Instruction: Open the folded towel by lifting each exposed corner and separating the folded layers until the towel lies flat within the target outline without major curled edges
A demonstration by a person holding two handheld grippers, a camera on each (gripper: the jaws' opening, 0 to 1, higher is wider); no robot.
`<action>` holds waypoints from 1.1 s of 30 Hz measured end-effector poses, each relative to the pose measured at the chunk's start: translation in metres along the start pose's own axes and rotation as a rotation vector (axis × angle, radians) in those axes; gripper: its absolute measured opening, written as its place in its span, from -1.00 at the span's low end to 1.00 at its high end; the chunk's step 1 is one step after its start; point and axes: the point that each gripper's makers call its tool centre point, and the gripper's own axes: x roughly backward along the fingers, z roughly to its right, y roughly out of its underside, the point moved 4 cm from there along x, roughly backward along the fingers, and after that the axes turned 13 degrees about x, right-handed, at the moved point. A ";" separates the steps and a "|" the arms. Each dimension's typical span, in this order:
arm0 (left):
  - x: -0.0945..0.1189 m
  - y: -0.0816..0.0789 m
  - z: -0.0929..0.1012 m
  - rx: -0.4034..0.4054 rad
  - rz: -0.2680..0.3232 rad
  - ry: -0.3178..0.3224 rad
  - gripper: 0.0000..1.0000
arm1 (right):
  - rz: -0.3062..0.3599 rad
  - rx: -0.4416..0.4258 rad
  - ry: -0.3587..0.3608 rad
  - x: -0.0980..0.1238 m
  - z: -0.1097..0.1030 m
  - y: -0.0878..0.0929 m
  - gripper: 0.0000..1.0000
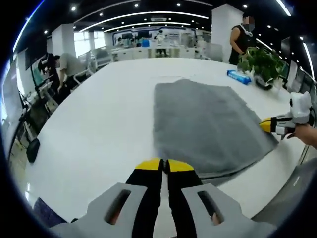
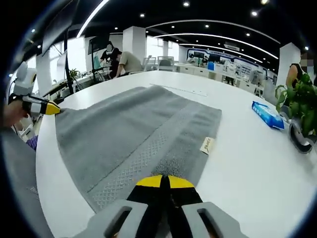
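A grey towel (image 1: 203, 121) lies spread on the white table (image 1: 99, 134), with a second layer showing under its near edge. My left gripper (image 1: 164, 165) has its yellow-tipped jaws shut at the towel's near left corner, and the cloth appears pinched between them. In the right gripper view the towel (image 2: 129, 134) shows a woven hem band and a small label (image 2: 207, 145). My right gripper (image 2: 165, 181) is shut on the hem at the near edge. The right gripper (image 1: 270, 124) also shows in the left gripper view at the towel's right edge. The left gripper (image 2: 49, 107) shows at the towel's far left corner.
A blue packet (image 2: 267, 115) and a potted plant (image 2: 297, 99) sit on the table beyond the towel's label side. A faint outline mark (image 2: 178, 89) runs past the towel's far end. People stand at desks behind the table. The table's curved edge (image 2: 42, 163) is close.
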 end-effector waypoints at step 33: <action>-0.011 -0.003 0.085 -0.310 0.079 0.281 -0.79 | -0.044 -0.301 0.086 0.016 0.028 0.015 -0.62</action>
